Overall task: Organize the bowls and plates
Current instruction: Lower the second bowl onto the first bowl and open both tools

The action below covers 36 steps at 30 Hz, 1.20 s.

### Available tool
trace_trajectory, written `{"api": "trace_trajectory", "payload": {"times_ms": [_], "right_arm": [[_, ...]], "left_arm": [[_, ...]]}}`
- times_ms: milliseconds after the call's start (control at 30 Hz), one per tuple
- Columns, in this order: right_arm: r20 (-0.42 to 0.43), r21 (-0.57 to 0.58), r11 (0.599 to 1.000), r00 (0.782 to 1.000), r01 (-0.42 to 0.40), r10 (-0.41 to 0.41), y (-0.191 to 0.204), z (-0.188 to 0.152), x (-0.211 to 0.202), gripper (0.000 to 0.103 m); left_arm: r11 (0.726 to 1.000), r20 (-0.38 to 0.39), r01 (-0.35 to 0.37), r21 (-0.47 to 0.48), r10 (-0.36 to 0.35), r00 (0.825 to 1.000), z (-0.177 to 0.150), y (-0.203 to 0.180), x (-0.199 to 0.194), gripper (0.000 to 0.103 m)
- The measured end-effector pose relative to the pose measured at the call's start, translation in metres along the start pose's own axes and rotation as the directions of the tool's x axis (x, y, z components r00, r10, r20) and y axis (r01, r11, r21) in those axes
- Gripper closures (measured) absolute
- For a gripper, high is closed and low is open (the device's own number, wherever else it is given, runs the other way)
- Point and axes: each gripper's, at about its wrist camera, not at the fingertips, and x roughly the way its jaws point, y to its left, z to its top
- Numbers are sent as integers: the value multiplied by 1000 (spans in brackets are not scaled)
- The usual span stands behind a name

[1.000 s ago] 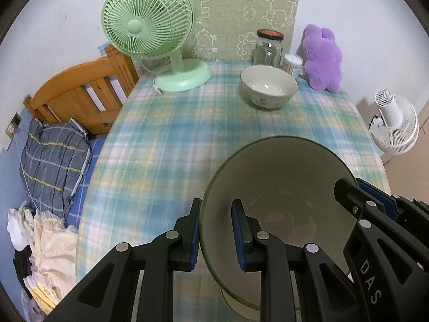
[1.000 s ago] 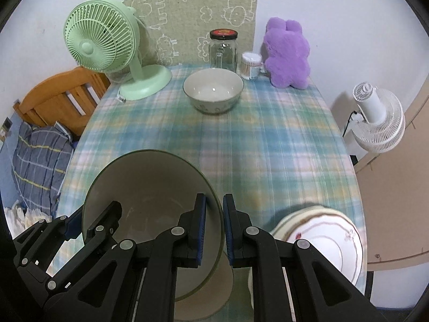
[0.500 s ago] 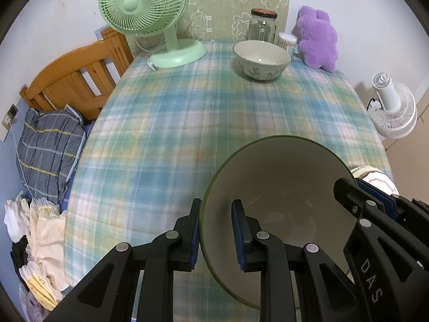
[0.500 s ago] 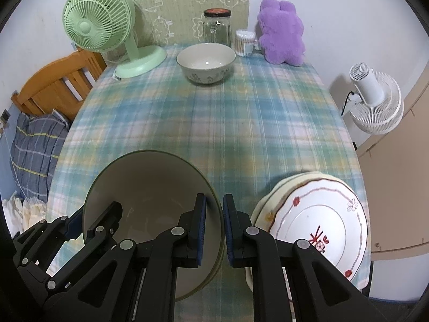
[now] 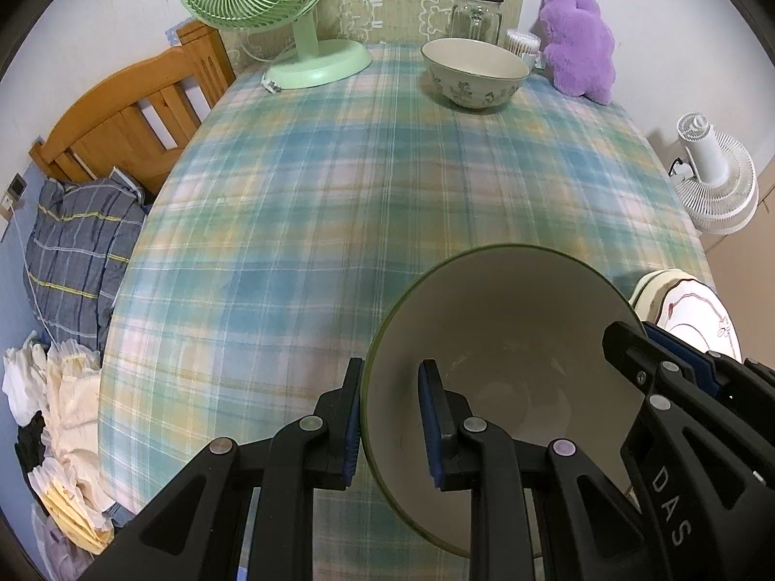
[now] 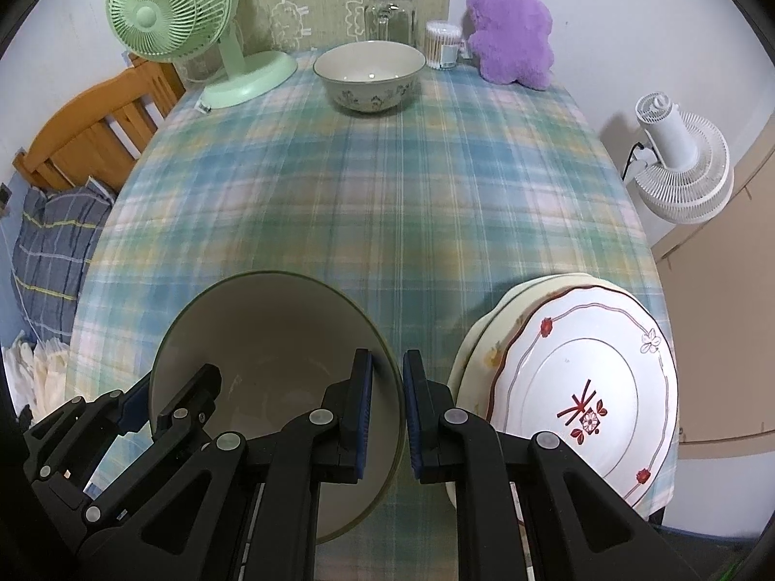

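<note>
Both grippers hold one large cream bowl with a green rim (image 5: 513, 339) (image 6: 271, 339) above the near end of the table. My left gripper (image 5: 390, 416) is shut on its left rim, one pad inside and one outside. On the opposite rim my right gripper (image 6: 387, 411) is shut the same way. A smaller cream bowl with a leaf pattern (image 5: 474, 77) (image 6: 369, 75) sits at the far end of the table. To the right of the held bowl lies a stack of plates (image 6: 581, 387) (image 5: 688, 305), the top one white with a red motif.
The table wears a plaid cloth (image 6: 387, 184). At its far end stand a green desk fan (image 5: 271, 14), a glass jar (image 6: 391, 12), a cotton swab tub (image 6: 443, 43) and a purple plush toy (image 6: 513, 29). A wooden bed frame (image 5: 126, 116) is left, a white fan (image 6: 678, 164) right.
Both grippers have sunk toward the table with the large bowl and tipped further down. The plate stack has come more fully into view at the right.
</note>
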Motion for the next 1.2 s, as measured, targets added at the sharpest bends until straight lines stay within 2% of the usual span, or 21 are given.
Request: {"api": "trace_trajectory", "payload": {"times_ms": [300, 667, 833, 933, 1000, 1067, 1133, 1200], "right_arm": [[-18, -8, 1000, 1000, 2, -2, 3, -2, 10, 87], [-11, -1, 1000, 1000, -1, 1, 2, -3, 14, 84], [-12, 30, 1000, 1000, -5, 6, 0, -4, 15, 81], [-29, 32, 999, 999, -29, 30, -1, -5, 16, 70], [-22, 29, 999, 999, -32, 33, 1, -6, 11, 58], [-3, 23, 999, 1000, -29, 29, 3, -6, 5, 42], [12, 28, 999, 999, -29, 29, 5, -5, -1, 38], [26, 43, 998, 999, -34, 33, 7, -2, -8, 35]], "left_arm": [[1000, -18, -4, -13, 4, 1000, -4, 3, 9, 84], [1000, -4, -15, -6, 15, 1000, -3, 0, 10, 84], [1000, -13, 2, -2, -2, 1000, -4, 0, 8, 66], [1000, -17, 17, 5, -17, 1000, -5, 1, 5, 55], [1000, -15, 26, 13, -26, 1000, -5, 2, 2, 46], [999, -5, 40, 22, -40, 999, -3, 3, -3, 43], [998, 9, 53, 38, -54, 999, 2, 5, -9, 34], [996, 26, 64, 57, -65, 998, 7, 8, -16, 29]]}}
